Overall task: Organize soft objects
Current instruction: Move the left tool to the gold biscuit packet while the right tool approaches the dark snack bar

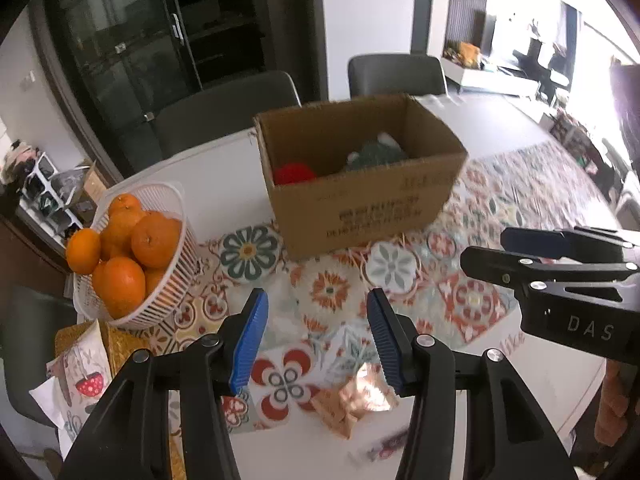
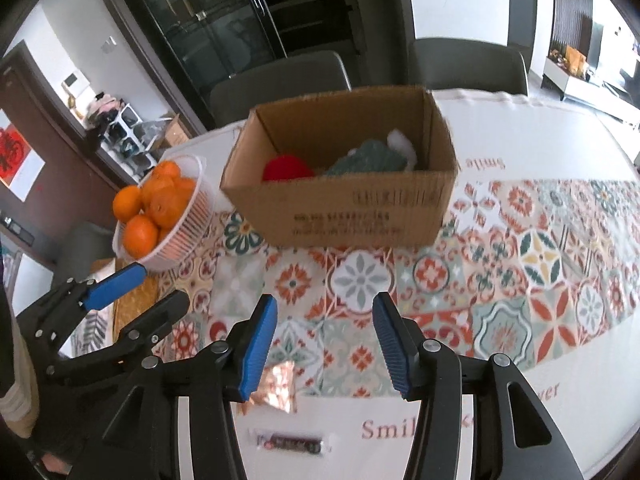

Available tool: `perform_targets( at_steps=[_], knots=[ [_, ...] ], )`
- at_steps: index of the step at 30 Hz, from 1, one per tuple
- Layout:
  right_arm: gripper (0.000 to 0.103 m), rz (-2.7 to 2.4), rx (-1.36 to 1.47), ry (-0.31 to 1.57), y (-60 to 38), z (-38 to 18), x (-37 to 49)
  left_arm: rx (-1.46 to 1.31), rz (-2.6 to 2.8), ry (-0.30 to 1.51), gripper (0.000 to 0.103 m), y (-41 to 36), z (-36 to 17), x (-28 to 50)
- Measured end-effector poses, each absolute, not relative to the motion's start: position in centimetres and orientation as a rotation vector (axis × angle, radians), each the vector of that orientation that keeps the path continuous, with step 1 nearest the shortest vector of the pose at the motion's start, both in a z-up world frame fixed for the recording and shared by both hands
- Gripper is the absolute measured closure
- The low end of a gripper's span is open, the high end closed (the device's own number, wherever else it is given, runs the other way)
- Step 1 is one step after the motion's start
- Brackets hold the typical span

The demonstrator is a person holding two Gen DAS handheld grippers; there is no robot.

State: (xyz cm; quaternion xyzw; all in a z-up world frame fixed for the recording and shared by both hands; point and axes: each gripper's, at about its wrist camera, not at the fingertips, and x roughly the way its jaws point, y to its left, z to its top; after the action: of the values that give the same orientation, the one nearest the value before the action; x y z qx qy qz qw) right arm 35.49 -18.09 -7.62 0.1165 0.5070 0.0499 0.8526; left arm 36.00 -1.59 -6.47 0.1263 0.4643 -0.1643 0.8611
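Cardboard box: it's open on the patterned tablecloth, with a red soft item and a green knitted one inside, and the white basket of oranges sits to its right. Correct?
Not quite. The white basket of oranges sits left of the open cardboard box, as both wrist views show. The red soft item and green knitted one are inside.

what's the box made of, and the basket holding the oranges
The box looks like plain brown corrugated cardboard, matte, with fluted cut edges along the rim and dark print on its side. The basket looks like white moulded plastic, slightly glossy, its wall made of thin vertical slats.
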Motion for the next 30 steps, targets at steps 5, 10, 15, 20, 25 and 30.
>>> perform_targets(
  at_steps=[5,10,15,20,25,30],
  knots=[
    [0.052,0.092,0.267,1.106,-17.2,-8.9,33.8,0.330,-0.397,1.001,0.052,-1.3,-7.7,34.5],
    [0.052,0.073,0.274,1.148,-16.2,-10.4,32.2,0.412,-0.464,1.037,0.052,-1.4,-9.1,33.7],
    [0.052,0.051,0.316,1.211,-15.8,-12.2,30.9,0.498,-0.554,1.089,0.052,-1.9,-11.0,33.0],
    [0.052,0.018,0.429,1.297,-15.7,-14.5,29.5,0.627,-0.643,1.124,0.052,-2.5,-12.7,32.4],
    [0.052,-0.040,0.597,1.375,-15.6,-16.9,27.8,0.761,-0.767,1.190,0.050,-3.2,-14.5,31.9],
    [0.052,-0.105,0.810,1.415,-15.5,-19.4,25.7,0.895,-0.871,1.229,0.050,-4.3,-16.0,31.6]
  ],
)
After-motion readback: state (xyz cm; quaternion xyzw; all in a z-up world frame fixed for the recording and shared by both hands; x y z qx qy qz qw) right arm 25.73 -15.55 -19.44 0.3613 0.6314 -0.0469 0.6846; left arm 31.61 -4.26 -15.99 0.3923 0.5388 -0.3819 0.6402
